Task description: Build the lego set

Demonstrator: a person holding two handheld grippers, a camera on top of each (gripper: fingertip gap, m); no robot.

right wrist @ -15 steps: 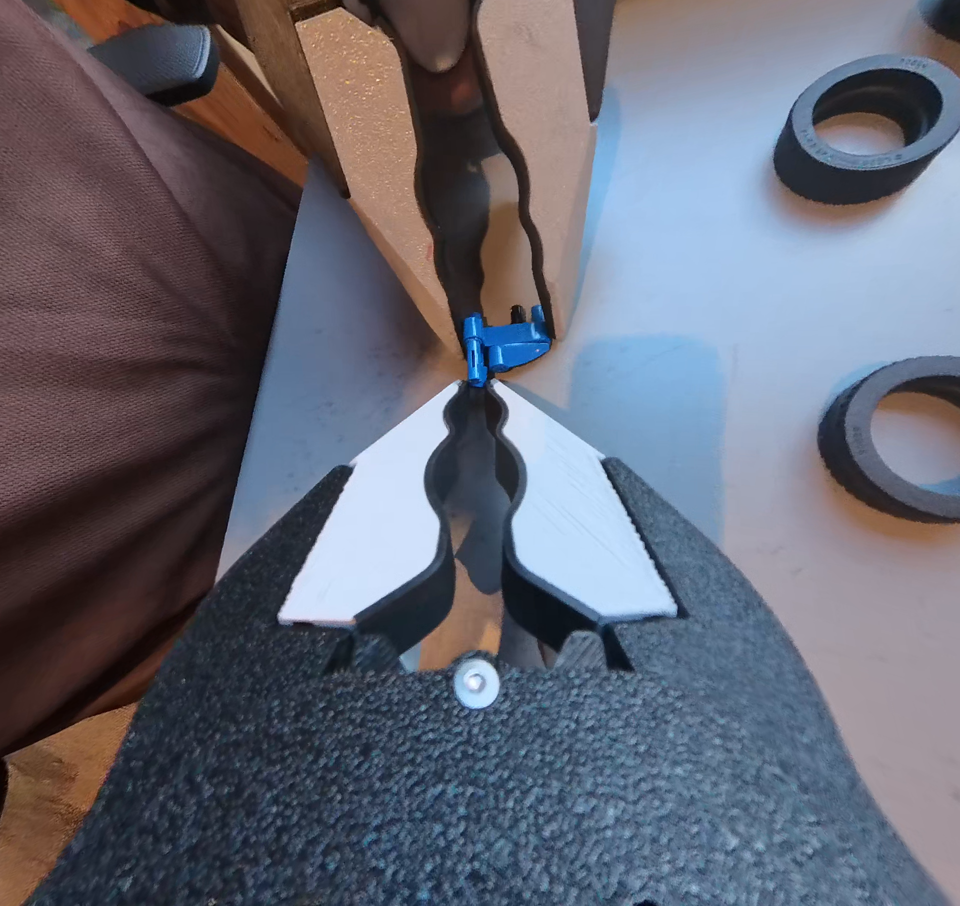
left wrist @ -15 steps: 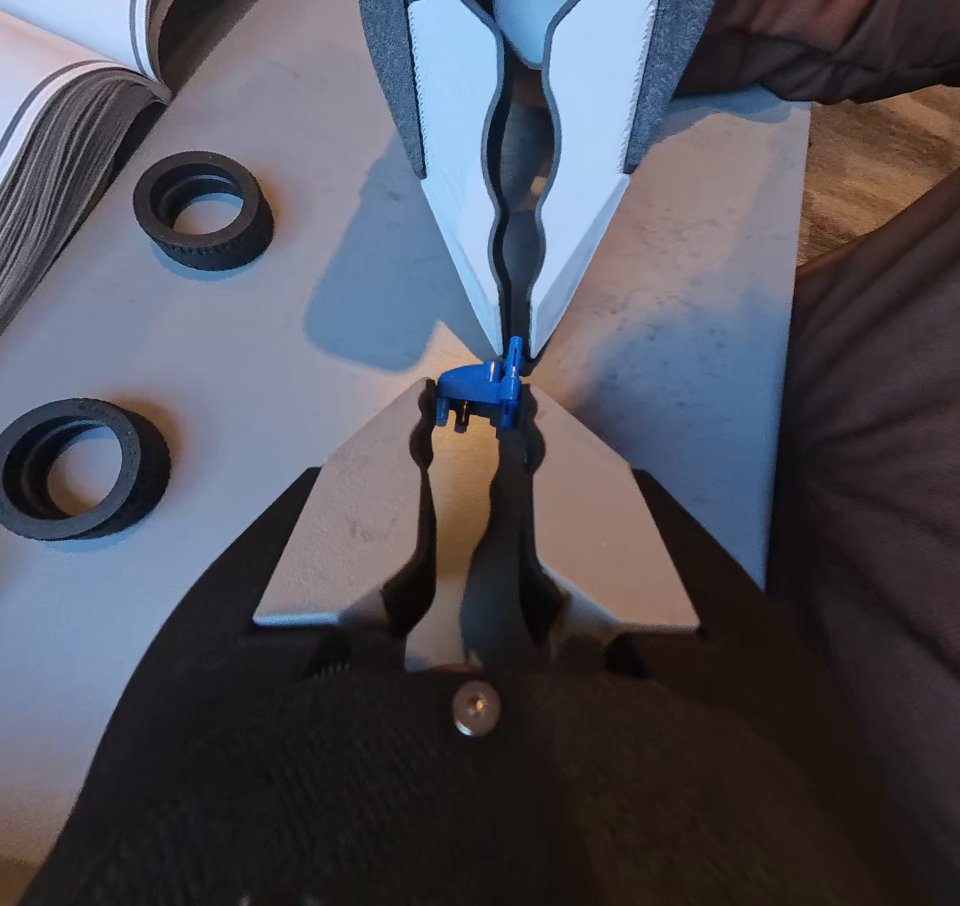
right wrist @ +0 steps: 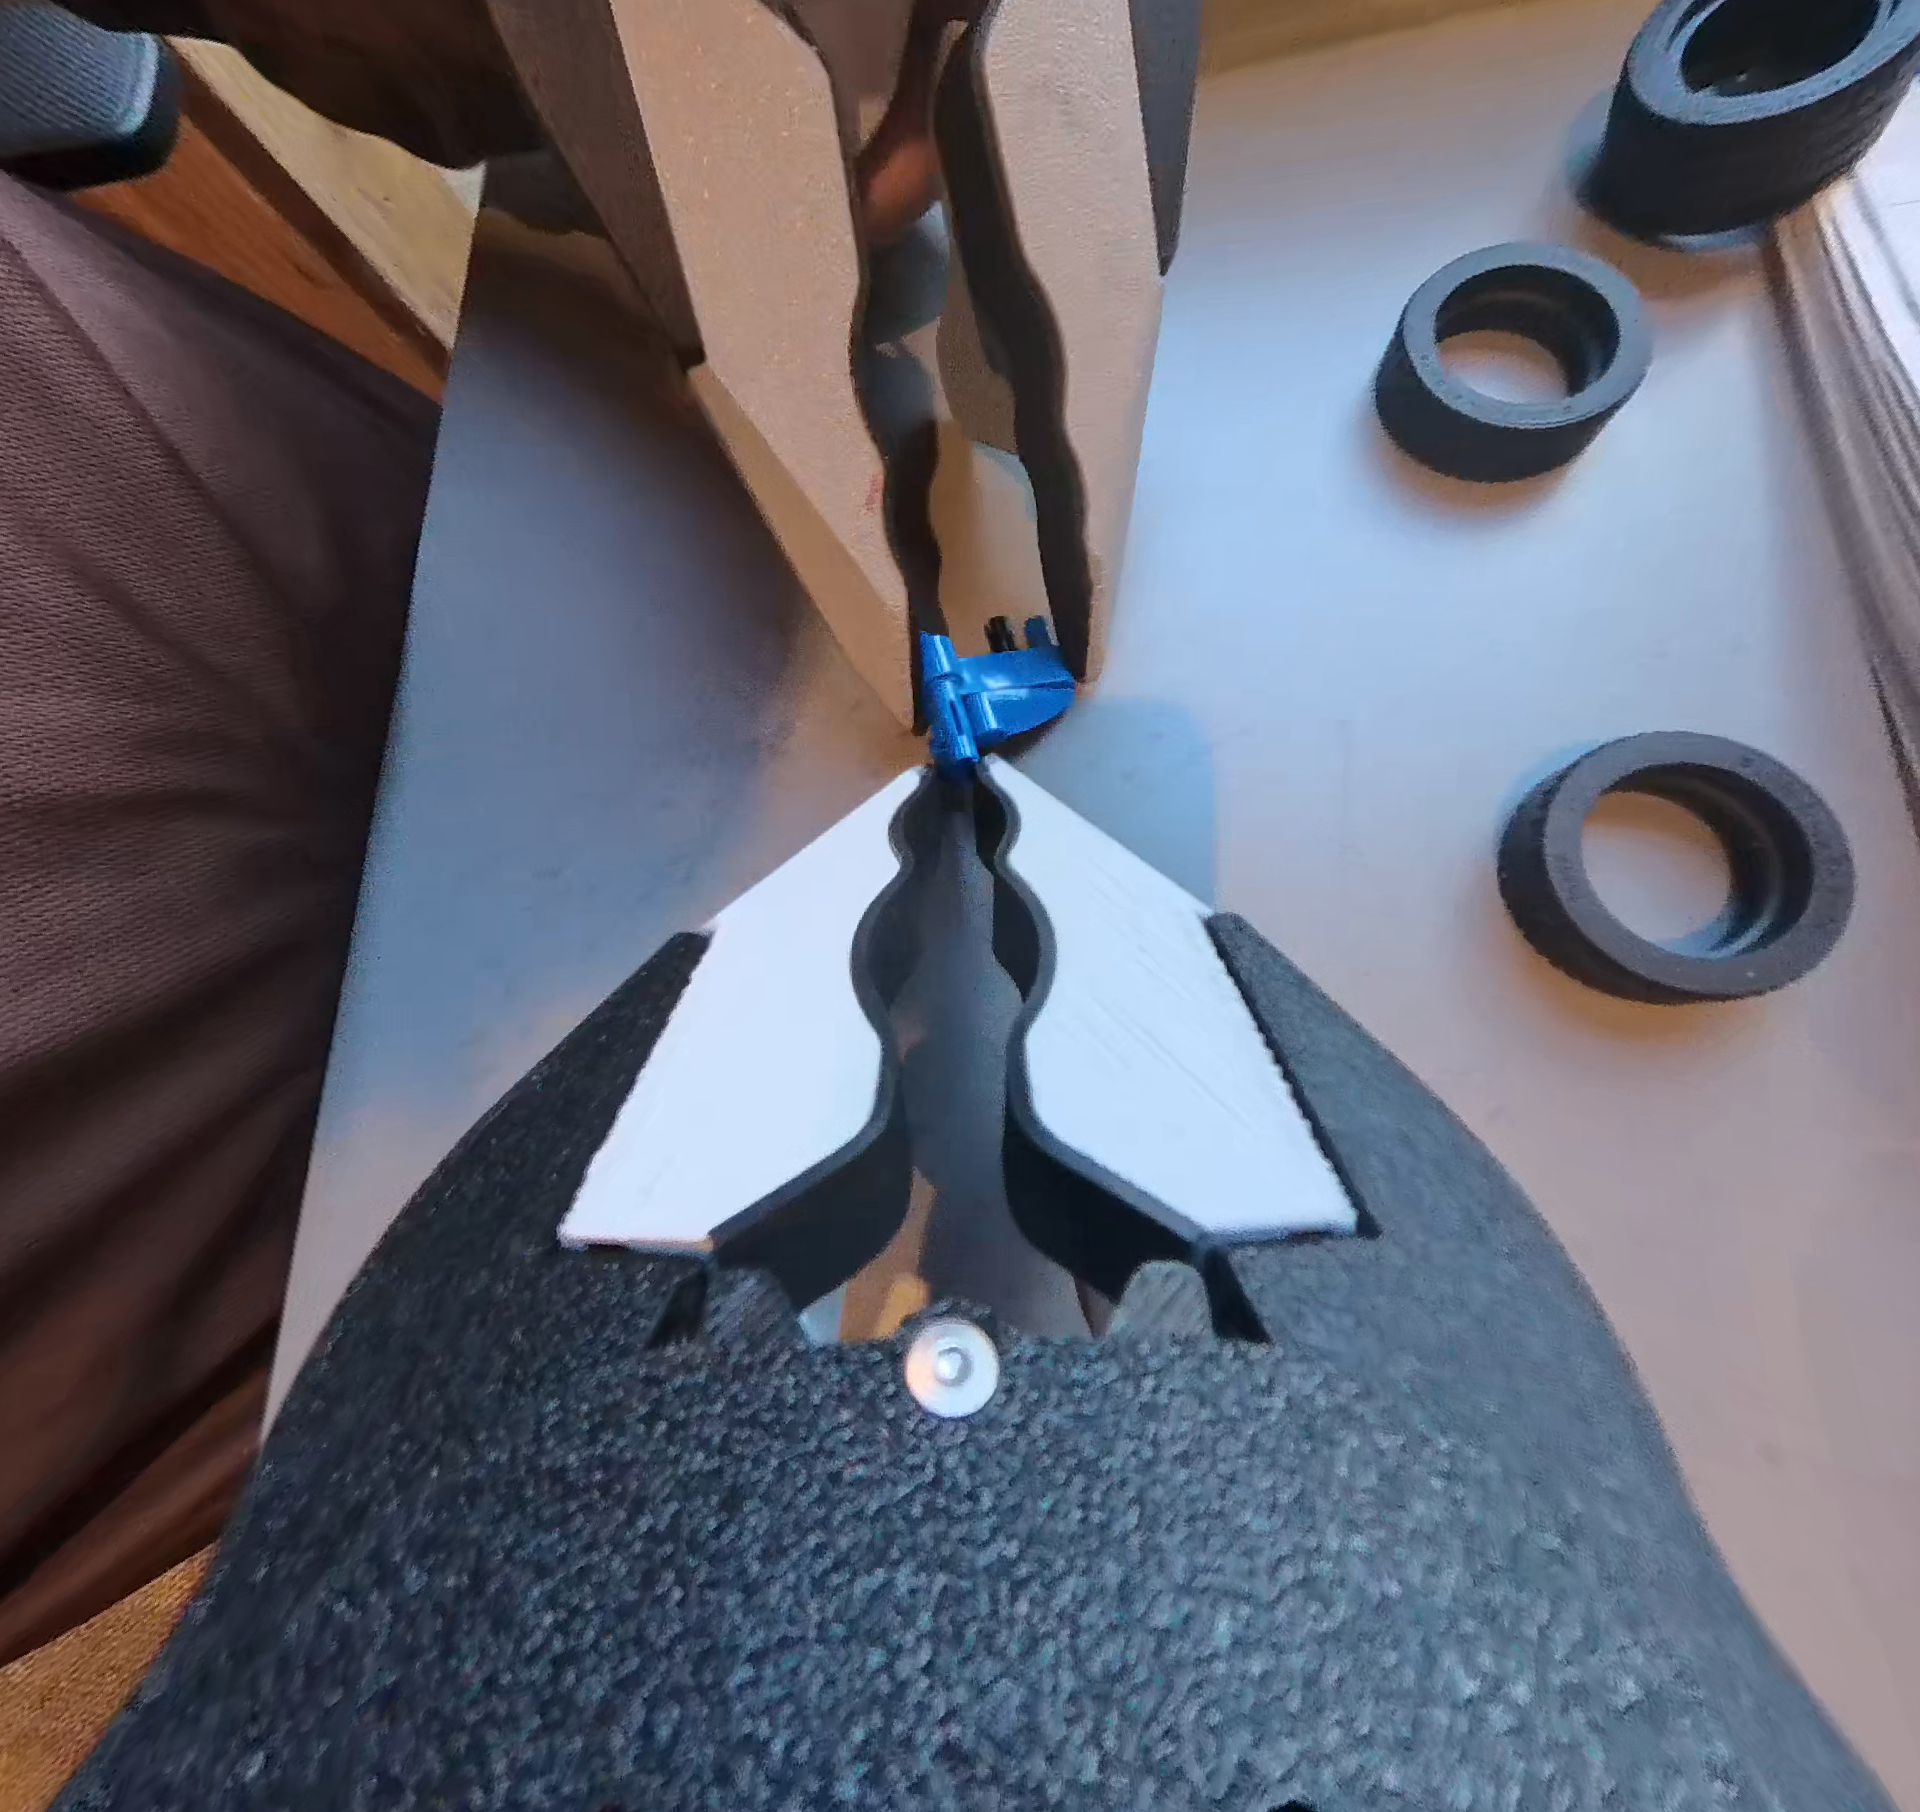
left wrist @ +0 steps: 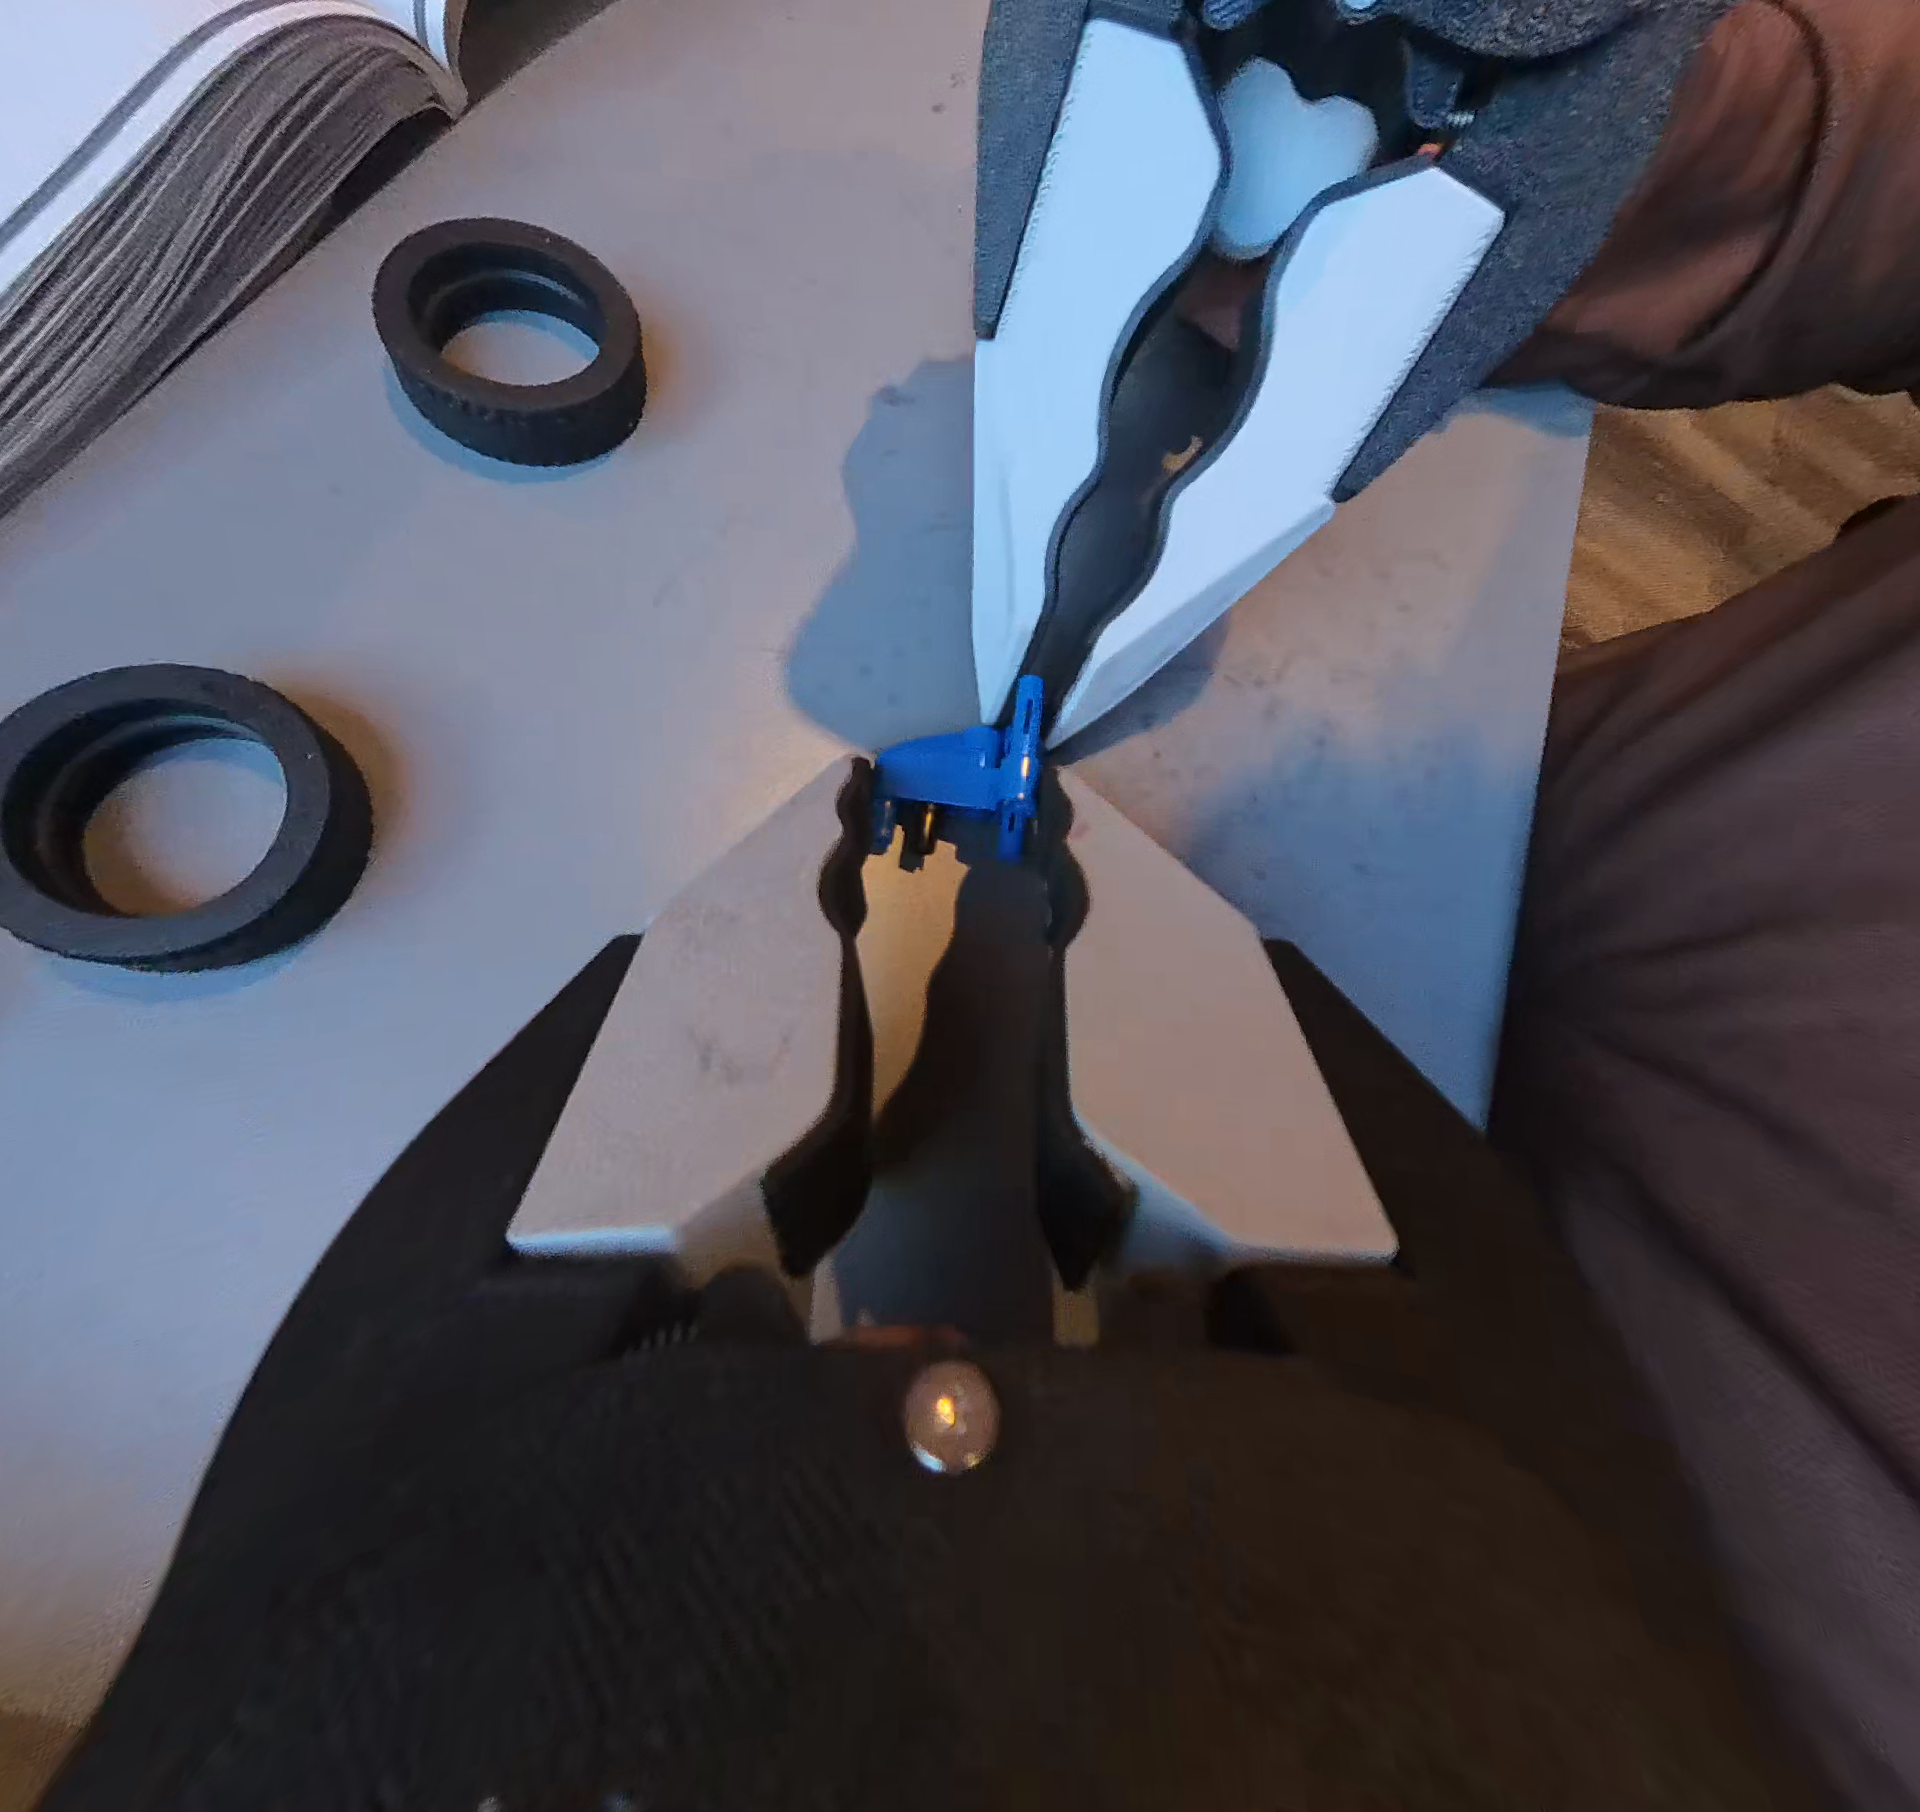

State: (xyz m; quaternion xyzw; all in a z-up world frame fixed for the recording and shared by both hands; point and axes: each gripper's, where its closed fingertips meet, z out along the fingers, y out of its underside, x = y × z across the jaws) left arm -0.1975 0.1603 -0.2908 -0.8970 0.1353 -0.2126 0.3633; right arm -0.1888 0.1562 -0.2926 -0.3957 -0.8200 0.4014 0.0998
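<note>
Jaws: left gripper (left wrist: 951, 806) clamped across blue lego piece (left wrist: 961, 786) | right gripper (right wrist: 954, 770) pinched on its thin end, likely for seating | black tyres (left wrist: 509, 339) unused, far left.

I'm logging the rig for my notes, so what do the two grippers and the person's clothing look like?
The left gripper has pale grey wedge fingers with wavy black inner pads on a black textured body with a silver screw. The right gripper has whiter fingers on a speckled dark grey body, same screw. A brown fabric sleeve shows.
</note>
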